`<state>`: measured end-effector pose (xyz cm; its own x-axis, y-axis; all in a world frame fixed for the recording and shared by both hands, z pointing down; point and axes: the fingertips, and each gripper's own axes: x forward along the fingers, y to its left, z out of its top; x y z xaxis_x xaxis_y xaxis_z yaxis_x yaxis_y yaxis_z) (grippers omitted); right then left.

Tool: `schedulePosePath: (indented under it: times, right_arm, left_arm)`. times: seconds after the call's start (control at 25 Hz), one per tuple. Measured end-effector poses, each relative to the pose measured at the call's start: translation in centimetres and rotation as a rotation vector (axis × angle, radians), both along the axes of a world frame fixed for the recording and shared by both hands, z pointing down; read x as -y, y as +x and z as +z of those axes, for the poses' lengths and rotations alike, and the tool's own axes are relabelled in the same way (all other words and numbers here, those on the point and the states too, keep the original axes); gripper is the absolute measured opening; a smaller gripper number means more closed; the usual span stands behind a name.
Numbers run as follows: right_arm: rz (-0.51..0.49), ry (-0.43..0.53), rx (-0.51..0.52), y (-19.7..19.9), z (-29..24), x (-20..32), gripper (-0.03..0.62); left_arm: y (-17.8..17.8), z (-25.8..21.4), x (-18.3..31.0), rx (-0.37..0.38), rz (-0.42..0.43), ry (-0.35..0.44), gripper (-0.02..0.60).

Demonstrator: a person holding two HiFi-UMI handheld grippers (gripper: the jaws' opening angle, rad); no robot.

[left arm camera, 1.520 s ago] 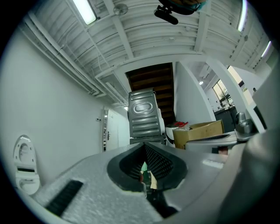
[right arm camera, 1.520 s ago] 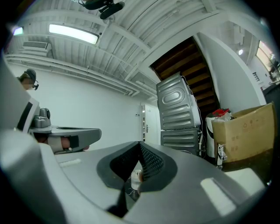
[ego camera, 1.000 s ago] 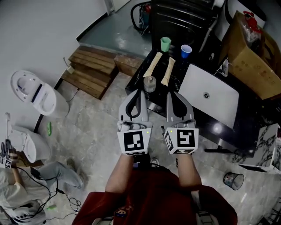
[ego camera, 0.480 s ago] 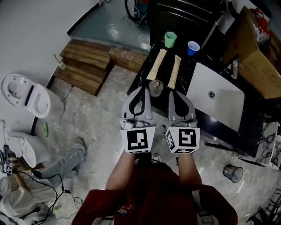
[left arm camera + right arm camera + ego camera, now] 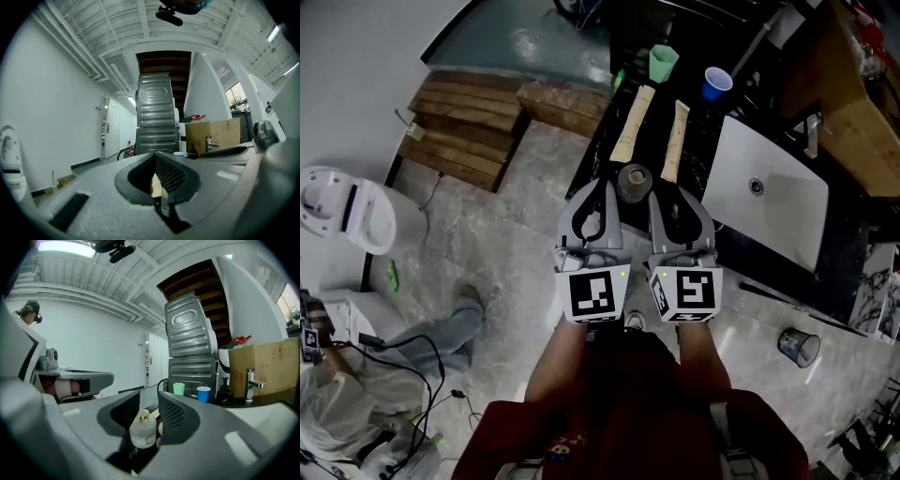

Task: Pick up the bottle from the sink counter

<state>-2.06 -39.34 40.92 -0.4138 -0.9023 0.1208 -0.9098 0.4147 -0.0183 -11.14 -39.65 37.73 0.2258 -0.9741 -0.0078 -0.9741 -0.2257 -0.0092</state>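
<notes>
A small frosted bottle (image 5: 632, 181) with a round cap stands near the front edge of the black sink counter (image 5: 709, 141). In the head view it sits between the tips of my two grippers. My right gripper (image 5: 666, 194) is just right of it, and its jaws are opening. In the right gripper view the bottle (image 5: 142, 430) stands upright in the gap of that gripper (image 5: 149, 403), with no pad pressing on it. My left gripper (image 5: 604, 185) is just left of the bottle, with its jaws together (image 5: 155, 161) and nothing held.
Two long beige packets (image 5: 633, 124) lie behind the bottle, with a green cup (image 5: 662, 62) and a blue cup (image 5: 717, 82) farther back. The white sink basin (image 5: 769, 202) and faucet (image 5: 811, 136) are to the right. A wooden pallet (image 5: 469, 117) and toilet (image 5: 347, 211) are on the floor at the left.
Both grippers have come forward over the counter's front edge, so the bottle now sits between their tips instead of ahead of them.
</notes>
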Motion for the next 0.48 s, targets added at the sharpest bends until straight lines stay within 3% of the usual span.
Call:
schedulePosePath:
  times: [0.28, 0.48]
  right_arm:
    - [-0.036, -0.089, -0.022, -1.8, 4.0, 1.1, 0.35]
    - [-0.036, -0.136, -0.032, -2.6, 6.0, 2.1, 0.396]
  left_arm:
    - [-0.6, 1.6, 1.4, -0.004, 0.018, -0.032, 0.003]
    - [-1.2, 2.8, 2.1, -0.002, 0.023, -0.058, 0.003]
